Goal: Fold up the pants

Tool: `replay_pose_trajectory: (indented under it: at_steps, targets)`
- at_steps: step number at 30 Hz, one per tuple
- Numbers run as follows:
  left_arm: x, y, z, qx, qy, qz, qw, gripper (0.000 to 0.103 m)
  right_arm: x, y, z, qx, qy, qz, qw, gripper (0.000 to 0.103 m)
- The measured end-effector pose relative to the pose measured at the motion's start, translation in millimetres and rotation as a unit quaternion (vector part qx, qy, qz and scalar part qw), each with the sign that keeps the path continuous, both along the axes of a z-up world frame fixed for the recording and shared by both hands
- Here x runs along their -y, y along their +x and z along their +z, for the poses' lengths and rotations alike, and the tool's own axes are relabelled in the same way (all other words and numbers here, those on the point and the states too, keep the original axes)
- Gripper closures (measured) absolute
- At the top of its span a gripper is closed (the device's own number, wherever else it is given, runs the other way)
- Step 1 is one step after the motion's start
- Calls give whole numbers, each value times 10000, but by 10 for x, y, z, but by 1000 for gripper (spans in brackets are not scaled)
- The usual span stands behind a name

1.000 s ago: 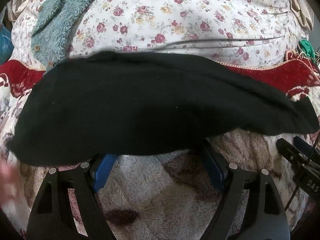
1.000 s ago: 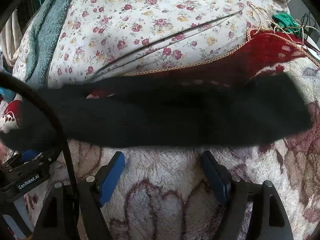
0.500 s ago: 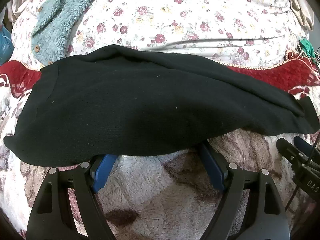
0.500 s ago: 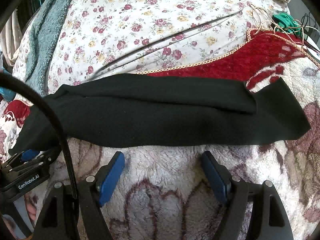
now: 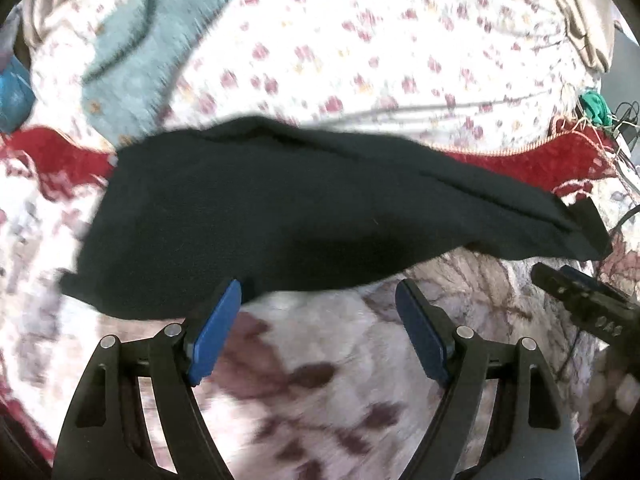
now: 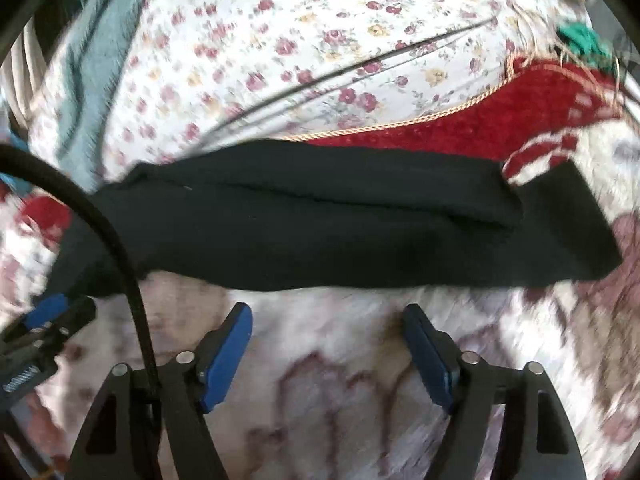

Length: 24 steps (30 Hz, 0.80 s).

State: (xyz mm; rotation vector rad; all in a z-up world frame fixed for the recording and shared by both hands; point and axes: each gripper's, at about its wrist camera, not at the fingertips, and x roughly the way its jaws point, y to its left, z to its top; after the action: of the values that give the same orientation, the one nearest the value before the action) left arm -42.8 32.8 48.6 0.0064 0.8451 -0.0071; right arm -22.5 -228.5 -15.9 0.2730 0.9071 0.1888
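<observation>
Far to the left, a teal fleecy garment (image 5: 136, 52) lies over the white quilt printed with small red roses (image 5: 360, 40); below it a red knitted blanket with a gold cord edge (image 6: 480, 128) runs under the far side of the clothing; the whole lot sits on a cream plush blanket with maroon flower patterns (image 5: 320, 360).

Across the middle, the black knit pants (image 5: 280, 216) lie folded lengthwise into a long band, wide end to the left, narrow leg ends to the right, one leg hem (image 6: 572, 216) sticking out past the other; the near edge is a little rumpled.

The left gripper (image 5: 318, 320) hovers just short of the near edge of the pants, its blue-padded fingers (image 5: 216, 336) spread wide with nothing between them; the tip of the left finger just overlaps the cloth edge, and I cannot tell if it touches.

Further right, the right gripper (image 6: 328, 344) sits near the pants edge too, blue pads (image 6: 428, 356) well apart, holding nothing, clear of the fabric; a black cable (image 6: 120, 264) curves across its left side; at the far right a green tangle of yarn (image 5: 596, 106) lies by the blanket corner.
</observation>
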Motion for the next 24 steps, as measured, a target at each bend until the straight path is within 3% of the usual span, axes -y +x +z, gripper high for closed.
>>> replay_pose_trajectory:
  at_steps: [1,4,8,17,24]
  targets:
    - [10,-27,53,93,264,0,9996,22,-40,-67,59,252,29,4,9997,29]
    - [-57,-112,184,105,442,11,9990,22,-238,-265,253,858,-43,168,9962,29]
    - [-185,-191,243,125,297,121,9994,22,-418,-428,492,1172,97,242,9928,29]
    - [-274,-331,355,223,110,232,9994,22,-504,-603,758,1111,326,255,9930,29]
    - [-295,-383,396,243,30,274,9993,22,-498,-640,760,1031,259,323,9938,29]
